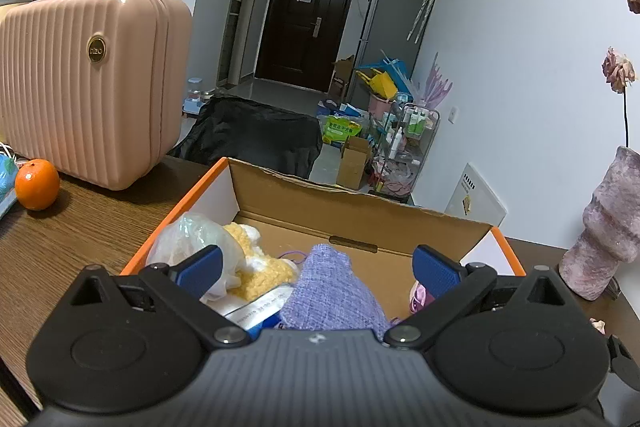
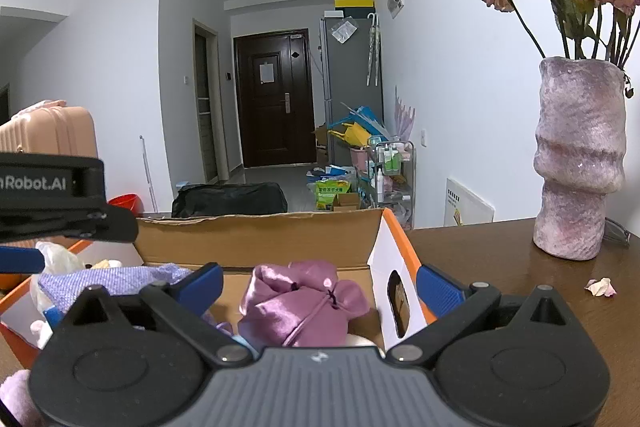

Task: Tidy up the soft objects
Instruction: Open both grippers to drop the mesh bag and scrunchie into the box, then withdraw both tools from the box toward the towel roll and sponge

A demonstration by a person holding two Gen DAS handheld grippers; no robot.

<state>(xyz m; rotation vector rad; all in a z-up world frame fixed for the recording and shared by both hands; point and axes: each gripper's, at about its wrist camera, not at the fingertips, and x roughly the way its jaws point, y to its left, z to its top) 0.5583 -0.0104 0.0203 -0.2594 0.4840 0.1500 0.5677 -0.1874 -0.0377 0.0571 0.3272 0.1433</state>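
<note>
Both grippers, left [image 1: 316, 267] and right [image 2: 320, 285], are hanging wide apart and holding nothing over the cardboard box [image 1: 360, 215] on the brown table [image 1: 72, 227], where a purple knit cloth [image 1: 332, 291] and shiny purple pouch [image 2: 304, 307] are lying inside

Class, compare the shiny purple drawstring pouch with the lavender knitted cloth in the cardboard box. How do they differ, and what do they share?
The drawstring pouch is glossy satin; the knitted cloth is matte with a coarse weave. The pouch is pinkish purple, the cloth a bluer lavender. The pouch is cinched with a cord; the cloth lies loose and draped. Both are soft and sit inside the cardboard box.
</note>
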